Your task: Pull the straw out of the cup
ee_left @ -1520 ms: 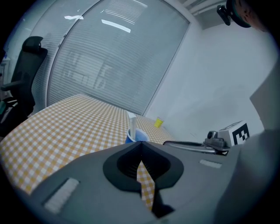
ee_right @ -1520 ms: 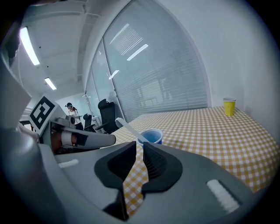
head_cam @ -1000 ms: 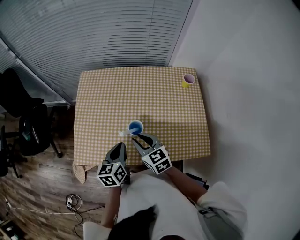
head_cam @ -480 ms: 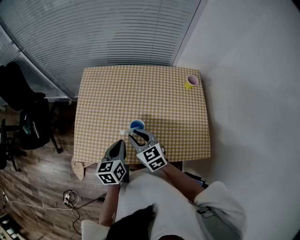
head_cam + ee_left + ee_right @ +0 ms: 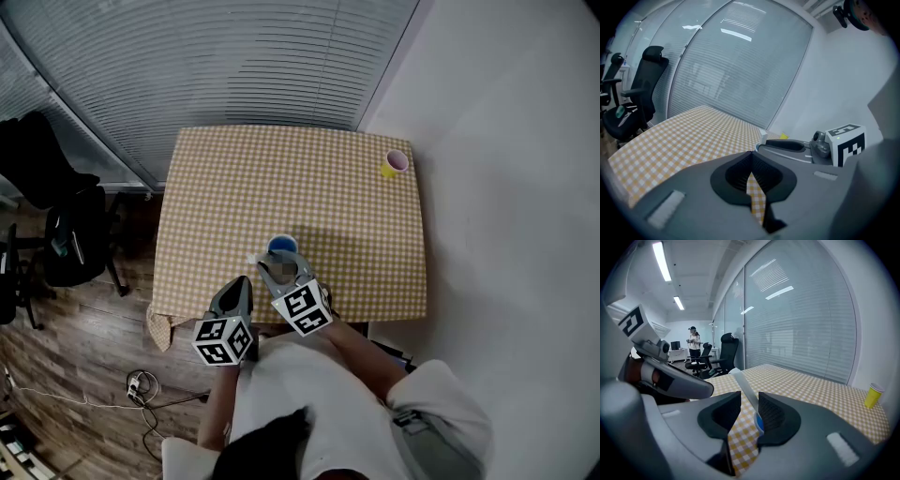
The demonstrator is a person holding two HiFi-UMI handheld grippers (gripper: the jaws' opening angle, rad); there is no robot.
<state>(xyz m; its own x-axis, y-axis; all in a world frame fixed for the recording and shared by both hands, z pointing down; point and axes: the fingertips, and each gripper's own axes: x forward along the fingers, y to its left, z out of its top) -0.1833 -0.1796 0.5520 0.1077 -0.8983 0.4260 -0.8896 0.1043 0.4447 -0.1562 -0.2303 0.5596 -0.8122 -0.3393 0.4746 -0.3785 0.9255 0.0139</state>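
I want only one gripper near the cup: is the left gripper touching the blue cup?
Apart. In the head view the left gripper sits short of the blue cup, down-left of it near the table's front edge, with a clear gap between them.

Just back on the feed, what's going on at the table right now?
A person holds a gripper in each hand at the near edge of the checkered table. The right gripper is at the blue cup with the white straw standing between its jaws. They have just been opening and a gap shows, so the straw is not clamped. The straw's lower end sits in the cup, not yet pulled out. The left gripper is beside it, shut and empty.
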